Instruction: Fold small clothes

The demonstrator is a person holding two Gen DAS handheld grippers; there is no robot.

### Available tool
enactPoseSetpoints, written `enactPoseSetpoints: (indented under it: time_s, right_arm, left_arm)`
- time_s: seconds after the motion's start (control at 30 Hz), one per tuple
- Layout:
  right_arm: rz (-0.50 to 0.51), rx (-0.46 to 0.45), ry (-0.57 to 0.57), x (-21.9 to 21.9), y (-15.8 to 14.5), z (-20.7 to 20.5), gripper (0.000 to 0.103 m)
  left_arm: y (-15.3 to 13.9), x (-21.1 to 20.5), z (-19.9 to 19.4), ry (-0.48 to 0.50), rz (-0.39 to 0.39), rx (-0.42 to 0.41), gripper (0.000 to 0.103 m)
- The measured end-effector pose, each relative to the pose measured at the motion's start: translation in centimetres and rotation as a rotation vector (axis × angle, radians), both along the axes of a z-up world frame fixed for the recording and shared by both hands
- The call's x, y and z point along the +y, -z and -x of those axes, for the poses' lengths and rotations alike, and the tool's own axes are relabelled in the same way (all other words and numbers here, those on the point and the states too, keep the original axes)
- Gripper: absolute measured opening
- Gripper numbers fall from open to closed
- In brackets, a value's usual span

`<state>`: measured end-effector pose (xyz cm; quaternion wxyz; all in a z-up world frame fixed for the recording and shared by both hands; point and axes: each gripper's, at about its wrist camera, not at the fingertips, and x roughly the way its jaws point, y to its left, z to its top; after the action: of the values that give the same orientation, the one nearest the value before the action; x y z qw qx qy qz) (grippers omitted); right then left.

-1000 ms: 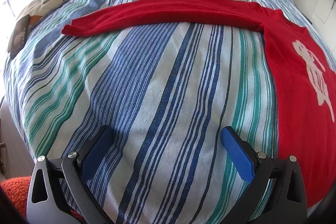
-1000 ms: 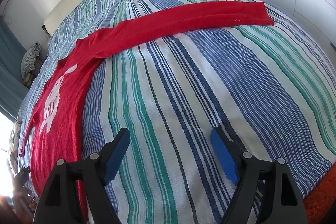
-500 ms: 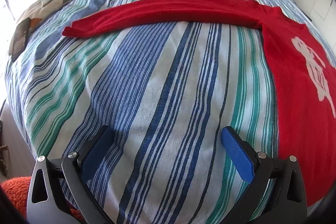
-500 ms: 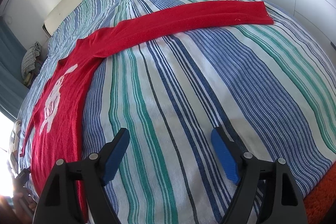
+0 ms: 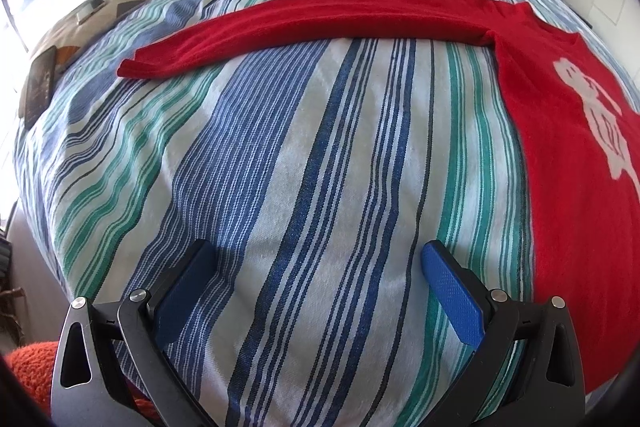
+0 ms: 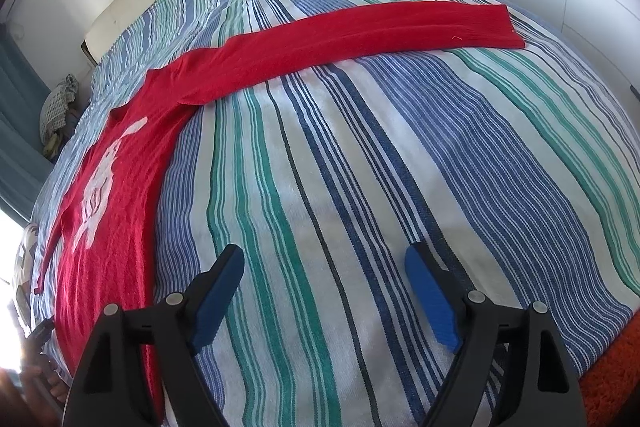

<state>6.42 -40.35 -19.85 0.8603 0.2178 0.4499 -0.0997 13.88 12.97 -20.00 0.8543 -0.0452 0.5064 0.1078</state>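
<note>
left wrist view: left gripper (image 5: 316, 259) was spread wide, empty, above striped bedspread (image 5: 280, 167); red sweater (image 5: 568, 167) lay flat at right, one sleeve stretched leftward.
right wrist view: right gripper (image 6: 324, 267) was spread, empty; red sweater (image 6: 112, 187) at left, sleeve stretched rightward.
</note>
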Motion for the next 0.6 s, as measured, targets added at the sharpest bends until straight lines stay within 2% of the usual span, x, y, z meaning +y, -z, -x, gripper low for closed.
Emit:
enactPoseSetpoints:
  time_s: [0.6]
  right_arm:
    - [-0.002, 0.0, 0.001, -0.02, -0.02, 0.03, 0.083]
  left_arm:
    - [-0.6, 0.74, 0.19, -0.008, 0.05, -0.008, 0.103]
